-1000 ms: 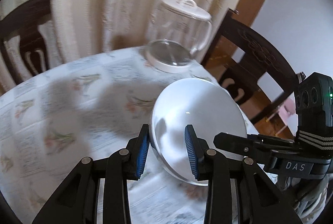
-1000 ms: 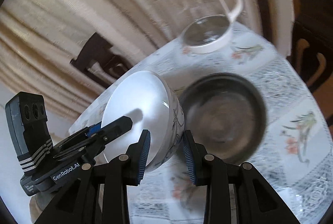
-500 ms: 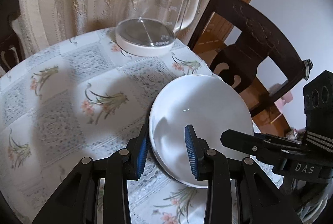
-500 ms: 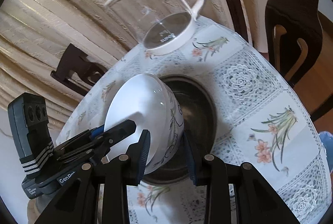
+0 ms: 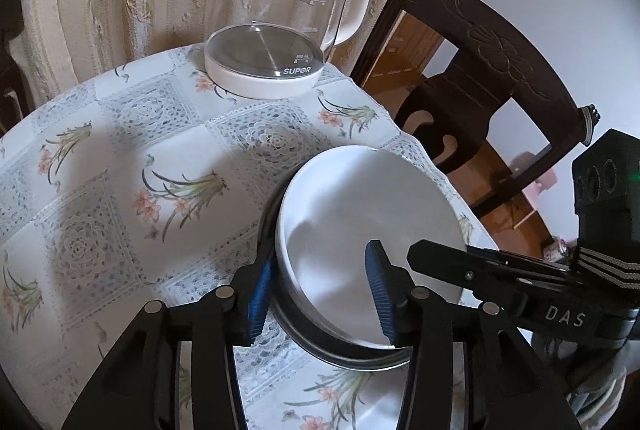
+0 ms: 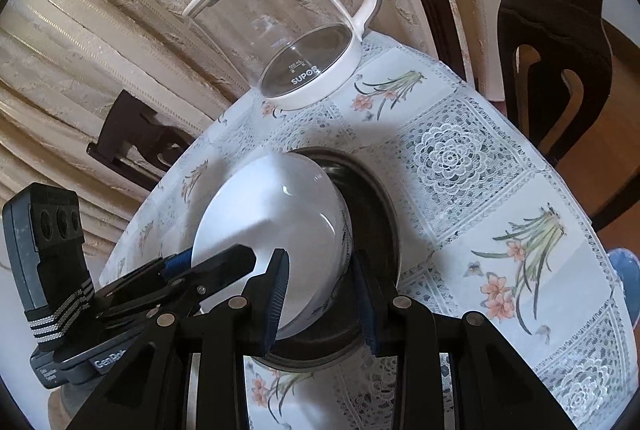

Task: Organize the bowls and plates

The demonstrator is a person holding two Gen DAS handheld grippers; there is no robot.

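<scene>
Straddling the near rim of the white bowl [image 5: 360,226], the left gripper [image 5: 320,292] shows its blue-padded fingers [image 5: 378,294] one outside the wall and one inside; the outer pad sits a little off the wall, so whether they pinch the rim or stand released I cannot tell. In this left wrist view the white bowl sits tilted inside a dark metal bowl [image 5: 344,352], whose rim curves under it, on the desk [image 5: 100,166] covered with a floral lace-pattern cloth. At the far edge of the desk stands a glass kettle [image 5: 280,26] with a white base and lid. A dark wooden chair [image 5: 480,70] stands behind to the right, and the right gripper reaches in from the right over the bowl's rim.

From the right wrist view, the right gripper [image 6: 322,302] has its fingers [image 6: 276,290] on either side of the white bowl's [image 6: 276,218] wall, grasping the rim. The dark metal bowl [image 6: 372,210] shows behind and beneath it. The left gripper [image 6: 192,270] comes in from the left at the opposite rim. The glass kettle [image 6: 296,30] stands beyond, near the curtain [image 6: 100,10].
</scene>
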